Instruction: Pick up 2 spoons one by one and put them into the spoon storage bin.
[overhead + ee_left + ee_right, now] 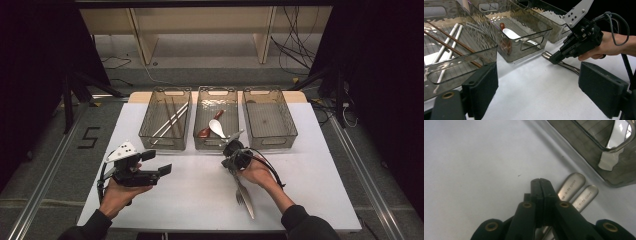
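Two metal pieces of cutlery (245, 195), one of them a fork, lie side by side on the white table (190, 200), their rounded handle ends (571, 185) toward the trays. My right gripper (233, 166) points down at those handle ends with its jaws pressed together. In the right gripper view the right gripper (541, 181) has nothing visible between its jaws, and the handles lie just beside them. In the left gripper view the right gripper (555, 58) touches the handles (567, 67). My left gripper (157, 162) hovers at the left, its pads (482, 87) wide apart around nothing.
Three clear trays stand in a row at the back. The left tray (150, 131) holds chopsticks (170, 120). The middle tray (201, 141) holds a white spoon (217, 127) and a brown one (207, 129). The right tray (292, 127) holds nothing I can see.
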